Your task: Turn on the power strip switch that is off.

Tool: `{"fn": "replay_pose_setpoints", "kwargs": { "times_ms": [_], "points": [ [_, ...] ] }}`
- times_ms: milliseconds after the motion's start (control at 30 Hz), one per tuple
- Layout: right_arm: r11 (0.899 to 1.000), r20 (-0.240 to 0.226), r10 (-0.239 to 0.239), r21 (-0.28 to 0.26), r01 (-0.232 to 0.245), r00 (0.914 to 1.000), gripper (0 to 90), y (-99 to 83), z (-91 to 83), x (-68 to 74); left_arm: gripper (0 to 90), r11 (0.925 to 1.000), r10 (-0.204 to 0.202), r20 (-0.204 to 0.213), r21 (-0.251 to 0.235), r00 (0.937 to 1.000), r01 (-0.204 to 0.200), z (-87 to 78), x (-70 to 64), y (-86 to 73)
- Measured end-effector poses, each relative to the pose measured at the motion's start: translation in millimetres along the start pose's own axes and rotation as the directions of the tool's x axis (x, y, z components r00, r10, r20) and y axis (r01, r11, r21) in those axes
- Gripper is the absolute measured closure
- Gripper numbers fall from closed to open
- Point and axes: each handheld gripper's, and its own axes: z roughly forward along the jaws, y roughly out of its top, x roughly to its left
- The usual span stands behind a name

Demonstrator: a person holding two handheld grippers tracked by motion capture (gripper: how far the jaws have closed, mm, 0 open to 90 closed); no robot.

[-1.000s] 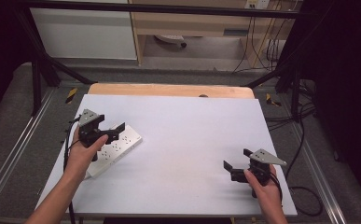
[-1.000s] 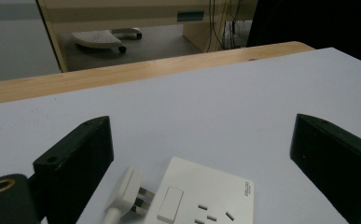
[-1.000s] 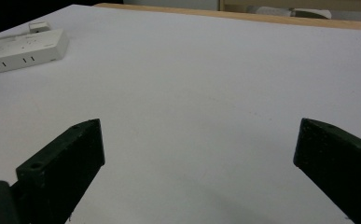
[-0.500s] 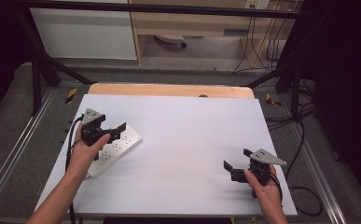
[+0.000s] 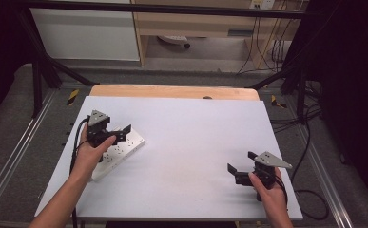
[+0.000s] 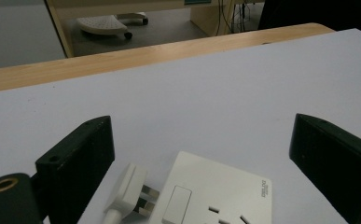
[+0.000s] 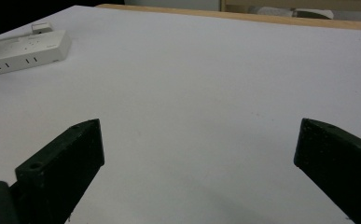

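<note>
Where the high view hides it, a plug (image 6: 130, 190) sits beside the power strip (image 6: 220, 196).

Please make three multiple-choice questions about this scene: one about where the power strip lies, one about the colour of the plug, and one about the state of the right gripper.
1. Where is the power strip?
A. table's left part
B. table's right part
C. on the floor

2. What colour is the plug beside the strip?
A. black
B. white
C. red

3. The right gripper is:
A. shut on the plug
B. shut, empty
C. open, empty

Answers: 1 A, it lies under the left gripper. 2 B, white in the left gripper view. 3 C, its jaws stand wide apart over bare table.
</note>
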Motion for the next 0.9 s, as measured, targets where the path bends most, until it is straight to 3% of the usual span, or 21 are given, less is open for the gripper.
{"fn": "replay_pose_setpoints", "kwargs": {
  "times_ms": [233,600,900],
  "points": [
    [1.0,0.006,0.003,0.001,-0.003,1.0,2.1,-0.2,-0.8,-1.3,7.7,0.9994,0.024,-0.014,0.025,0.9996,-0.023,5.4,4.0,-1.8],
    [1.0,0.003,0.002,0.004,-0.002,1.0,2.0,-0.4,-0.2,-0.8,9.5,0.9987,0.017,-0.03,0.048,0.9994,-0.016,13.1,5.9,-4.8],
    [1.0,0.005,0.0,0.003,0.0,1.0,2.1,-0.3,-1.0,-1.4,16.4,0.999,0.014,-0.036,0.044,0.9993,-0.012,15.4,7.8,-5.4]
  ]
}}
